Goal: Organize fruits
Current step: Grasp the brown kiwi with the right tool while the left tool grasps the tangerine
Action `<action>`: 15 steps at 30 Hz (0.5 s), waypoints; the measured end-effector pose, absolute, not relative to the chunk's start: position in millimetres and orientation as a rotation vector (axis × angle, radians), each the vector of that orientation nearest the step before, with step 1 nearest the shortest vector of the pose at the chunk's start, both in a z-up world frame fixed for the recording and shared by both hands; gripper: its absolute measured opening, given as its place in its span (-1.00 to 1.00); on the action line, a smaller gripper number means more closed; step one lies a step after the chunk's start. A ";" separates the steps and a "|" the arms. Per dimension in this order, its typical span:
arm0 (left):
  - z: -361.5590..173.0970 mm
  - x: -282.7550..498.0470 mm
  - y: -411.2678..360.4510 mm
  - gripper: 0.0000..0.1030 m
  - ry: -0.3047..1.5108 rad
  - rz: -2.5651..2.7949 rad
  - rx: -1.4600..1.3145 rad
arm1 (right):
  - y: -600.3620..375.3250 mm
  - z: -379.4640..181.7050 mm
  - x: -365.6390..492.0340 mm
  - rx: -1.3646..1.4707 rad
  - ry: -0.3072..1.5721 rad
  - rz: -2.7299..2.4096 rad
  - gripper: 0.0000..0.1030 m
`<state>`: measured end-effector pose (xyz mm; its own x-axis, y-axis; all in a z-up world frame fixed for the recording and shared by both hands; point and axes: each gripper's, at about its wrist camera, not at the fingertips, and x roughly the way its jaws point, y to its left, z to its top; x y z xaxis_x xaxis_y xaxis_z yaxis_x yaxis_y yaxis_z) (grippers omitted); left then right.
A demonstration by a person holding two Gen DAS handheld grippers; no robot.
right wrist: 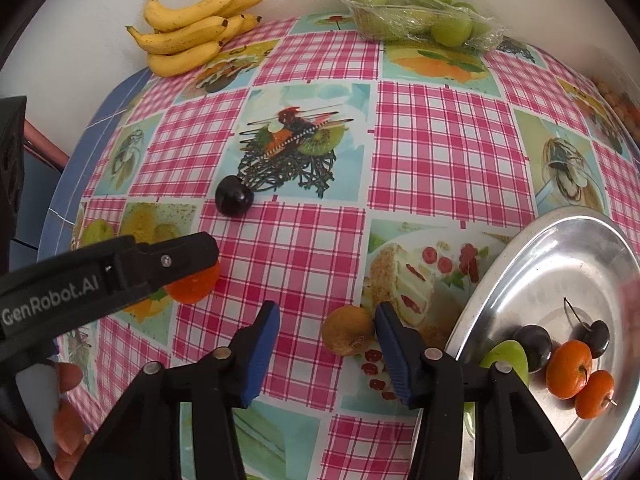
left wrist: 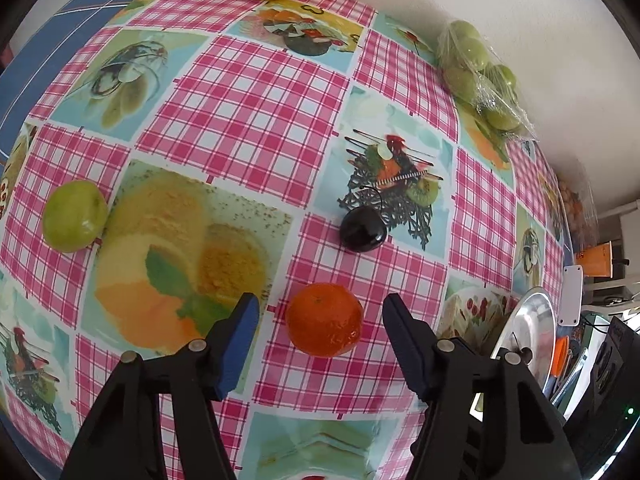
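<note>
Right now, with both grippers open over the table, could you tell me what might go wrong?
1. The round tangerine sits loose between the left gripper's open jaws, so an off-centre close could roll it away.
2. The brown fruit lies against one finger of the right gripper, which may nudge it toward the metal tray.

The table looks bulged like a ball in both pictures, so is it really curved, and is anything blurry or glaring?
Left wrist view: fisheye lens bends the flat table; the orange stays sharp. Right wrist view: same bulge, dark corners, soft window glare on the tray, sharp bananas.
</note>
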<state>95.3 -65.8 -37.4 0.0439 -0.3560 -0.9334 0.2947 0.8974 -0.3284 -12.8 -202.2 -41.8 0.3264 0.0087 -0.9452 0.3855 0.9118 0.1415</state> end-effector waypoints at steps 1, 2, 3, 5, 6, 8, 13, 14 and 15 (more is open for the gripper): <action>-37.7 95.0 -66.0 0.24 1.445 -0.497 -0.052 | -202.6 -42.2 -12.7 0.372 1.222 -0.257 -0.04; -38.1 94.6 -65.5 0.23 1.447 -0.495 -0.054 | -202.9 -42.6 -12.5 0.371 1.223 -0.259 -0.05; -39.6 95.2 -65.6 0.17 1.451 -0.493 -0.055 | -203.1 -42.9 -12.5 0.368 1.224 -0.262 -0.07; -43.1 95.1 -67.9 0.10 1.461 -0.491 -0.057 | -202.6 -43.7 -12.3 0.352 1.230 -0.271 -0.15; -44.3 95.1 -67.9 0.08 1.465 -0.493 -0.058 | -202.7 -44.0 -13.1 0.346 1.235 -0.276 -0.19; -45.8 94.7 -68.3 0.06 1.470 -0.495 -0.062 | -203.4 -44.8 -13.0 0.344 1.238 -0.282 -0.23; -45.8 93.7 -67.3 0.02 1.462 -0.490 -0.053 | -206.3 -44.6 -15.4 0.346 1.236 -0.287 -0.27; -45.3 93.1 -66.9 0.02 1.460 -0.490 -0.048 | -206.5 -44.6 -15.6 0.344 1.236 -0.289 -0.28; -45.0 92.9 -66.4 0.02 1.459 -0.490 -0.045 | -206.6 -44.7 -15.5 0.343 1.236 -0.292 -0.30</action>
<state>92.9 -66.4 -45.0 0.0320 -0.3453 -0.9379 0.2913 0.9009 -0.3218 -15.5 -206.6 -44.7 0.3038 -0.0316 -0.9522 0.3977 0.9124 0.0966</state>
